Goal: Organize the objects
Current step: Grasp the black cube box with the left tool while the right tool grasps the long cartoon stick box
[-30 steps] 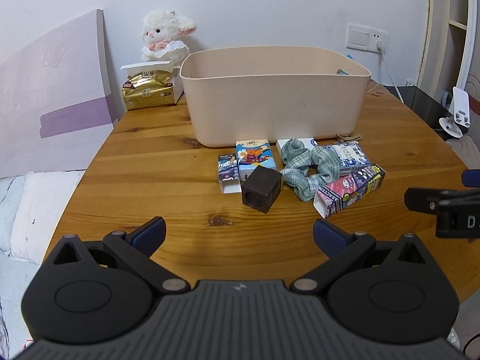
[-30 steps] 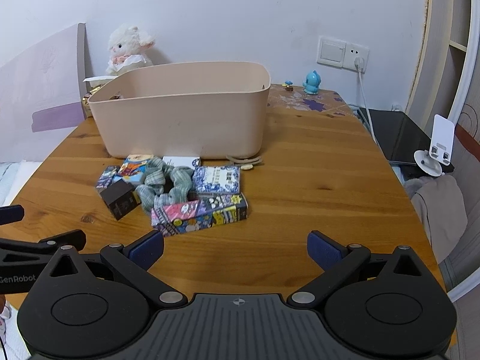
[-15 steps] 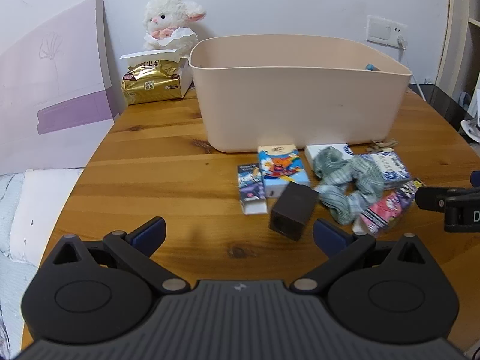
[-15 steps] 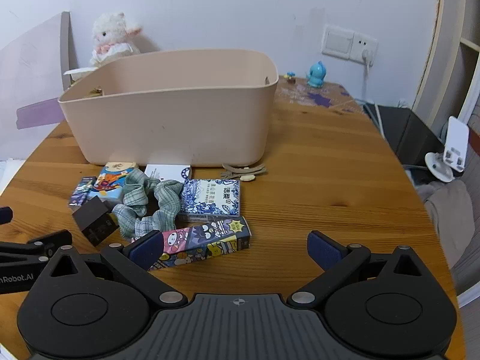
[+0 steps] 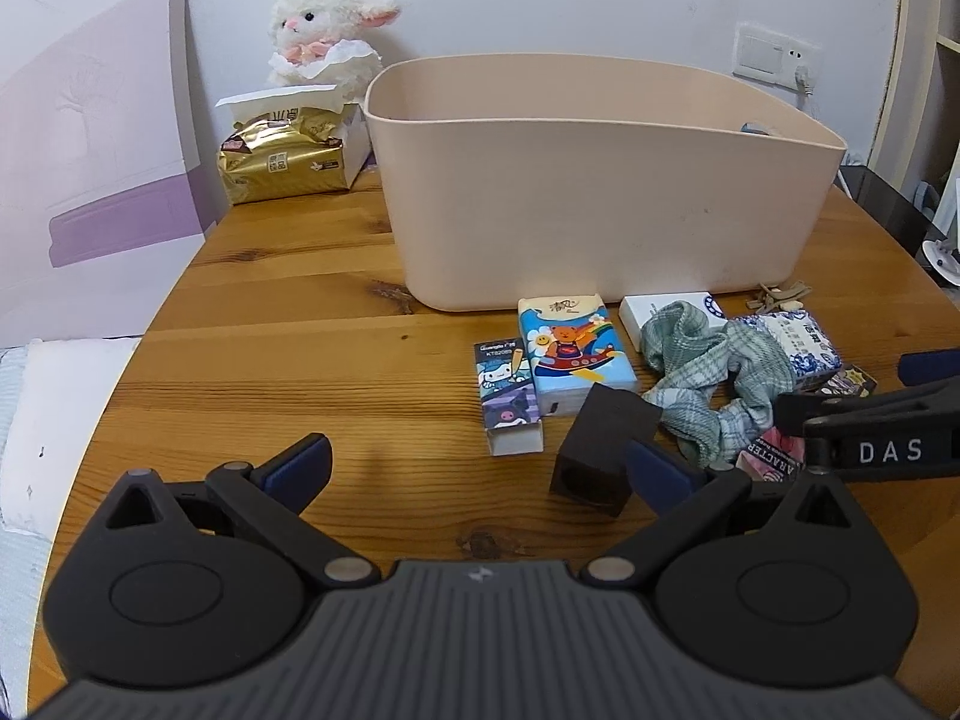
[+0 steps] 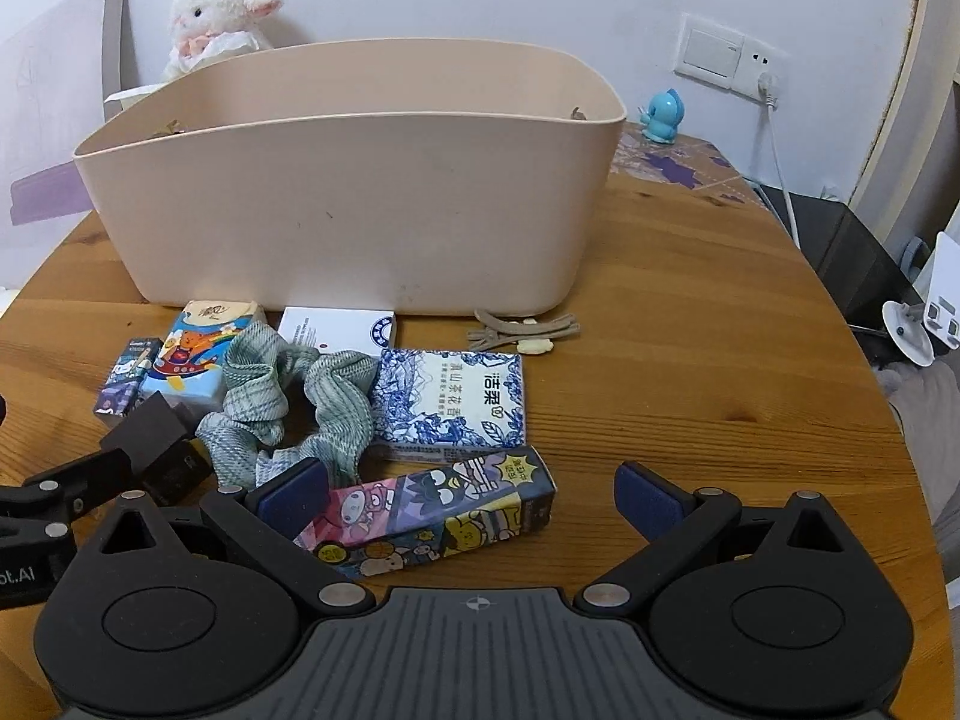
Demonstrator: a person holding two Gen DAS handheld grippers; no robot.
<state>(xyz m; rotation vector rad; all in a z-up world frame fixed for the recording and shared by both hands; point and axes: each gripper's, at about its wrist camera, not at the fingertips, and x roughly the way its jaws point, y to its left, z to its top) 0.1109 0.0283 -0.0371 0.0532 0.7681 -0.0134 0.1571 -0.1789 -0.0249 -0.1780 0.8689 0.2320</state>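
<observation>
A beige plastic bin point(image 5: 600, 180) stands on the wooden table point(image 5: 300, 330), also in the right wrist view point(image 6: 360, 198). In front of it lie a small cartoon box point(image 5: 509, 399), a bear tissue pack point(image 5: 573, 351), a black cube point(image 5: 600, 450), a green checked scrunchie point(image 6: 288, 402), a blue-white tissue pack point(image 6: 453, 399), a white box point(image 6: 339, 327) and a long cartoon box point(image 6: 432, 516). My left gripper point(image 5: 477, 468) is open, its right finger beside the black cube. My right gripper point(image 6: 471, 495) is open around the long cartoon box.
A plush lamb point(image 5: 324, 30) and a gold tissue pack point(image 5: 282, 162) stand behind the bin at the left. A purple-white board point(image 5: 90, 180) leans at the left. Brown hair ties point(image 6: 522, 327) lie by the bin. A blue figurine point(image 6: 660, 117) stands at the back right.
Both grippers have moved forward and lower toward the pile. The left one has come up beside the black cube, the right one around the long cartoon box. Both stayed open.
</observation>
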